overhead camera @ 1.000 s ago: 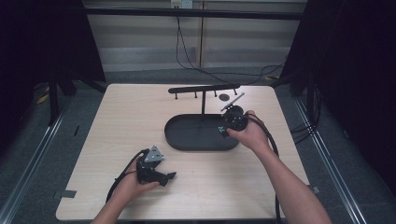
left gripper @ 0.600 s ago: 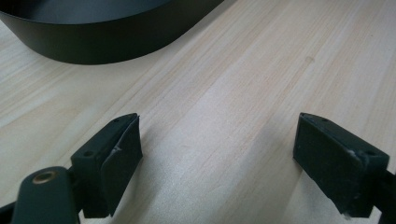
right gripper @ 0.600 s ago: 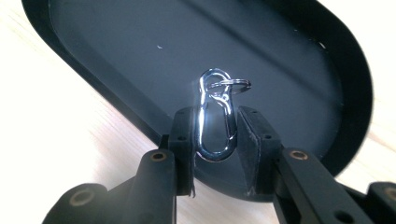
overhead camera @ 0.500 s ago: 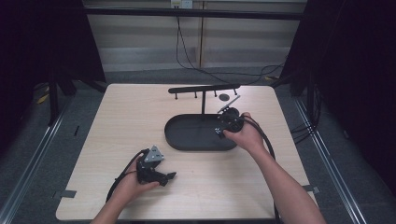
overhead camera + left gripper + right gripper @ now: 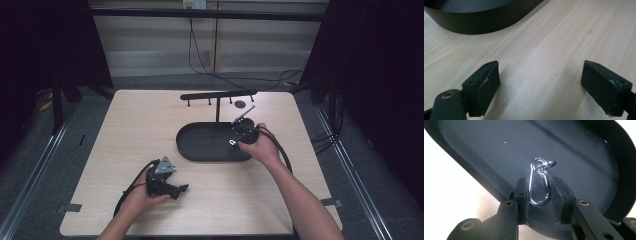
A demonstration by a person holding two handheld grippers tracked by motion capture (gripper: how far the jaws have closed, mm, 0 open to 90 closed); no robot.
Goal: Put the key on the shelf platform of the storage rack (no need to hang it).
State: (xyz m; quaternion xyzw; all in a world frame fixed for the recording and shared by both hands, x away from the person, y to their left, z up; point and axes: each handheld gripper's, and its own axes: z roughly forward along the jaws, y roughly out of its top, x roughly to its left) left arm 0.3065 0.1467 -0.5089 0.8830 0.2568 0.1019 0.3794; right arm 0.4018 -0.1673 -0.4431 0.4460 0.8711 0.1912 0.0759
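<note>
My right gripper (image 5: 235, 141) hangs over the right end of a black oval tray (image 5: 200, 154). In the right gripper view it (image 5: 539, 183) is shut on a silver carabiner clip (image 5: 538, 204), which stands upright between the pads with a small ring (image 5: 547, 164) at its top, above the tray's floor (image 5: 579, 157). My left gripper (image 5: 180, 190) rests on the table at the front left, well short of the tray. In the left gripper view its jaws (image 5: 540, 80) stand wide open over bare wood, with the tray wall (image 5: 474, 23) ahead.
A black post with a hooked crossbar (image 5: 218, 95) rises from the tray's far edge. A small dark disc (image 5: 240, 104) lies on the table behind it. Cables trail from both grippers. The light wooden table (image 5: 140, 125) ends at dark floor on all sides.
My right gripper has moved slightly left and nearer, further over the tray, still holding the clip. The left gripper has stayed where it was.
</note>
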